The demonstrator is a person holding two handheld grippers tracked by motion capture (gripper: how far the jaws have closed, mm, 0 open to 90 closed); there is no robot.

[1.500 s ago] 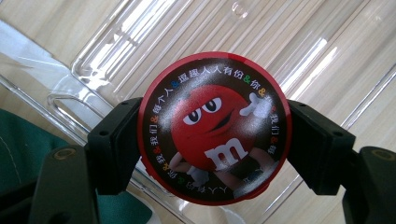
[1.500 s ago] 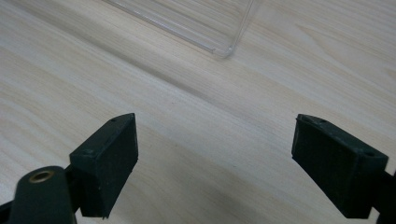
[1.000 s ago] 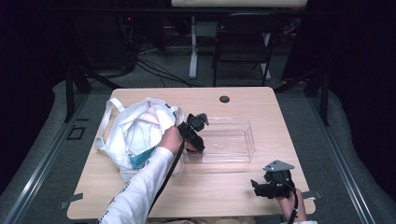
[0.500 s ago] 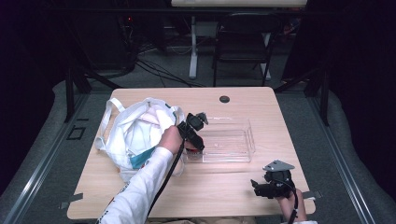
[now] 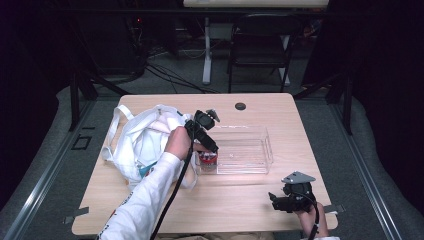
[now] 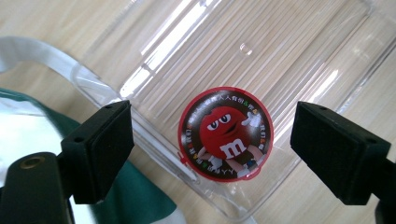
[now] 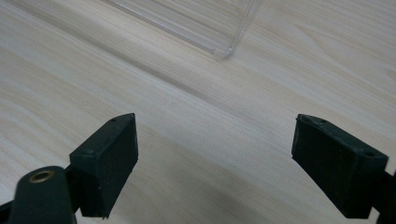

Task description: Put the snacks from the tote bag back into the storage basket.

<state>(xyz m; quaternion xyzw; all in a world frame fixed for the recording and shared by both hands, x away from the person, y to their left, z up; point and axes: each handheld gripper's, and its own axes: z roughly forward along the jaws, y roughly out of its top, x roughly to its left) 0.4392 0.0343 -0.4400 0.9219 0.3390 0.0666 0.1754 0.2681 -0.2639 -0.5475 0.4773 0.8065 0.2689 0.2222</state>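
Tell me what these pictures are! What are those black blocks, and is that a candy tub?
A person at a wooden table holds a grabbing tool in each hand. One camera looks down from above; one rides on each tool, so the black blocks are its jaws. The left gripper has just been opening; its jaws stand apart above a red-lidded candy tub, which stands in a clear plastic tray. A white bag lies beside the tray. The right gripper is open and holds nothing.

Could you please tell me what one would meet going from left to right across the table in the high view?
White bag → left gripper above the red candy can → clear plastic tray → right gripper.
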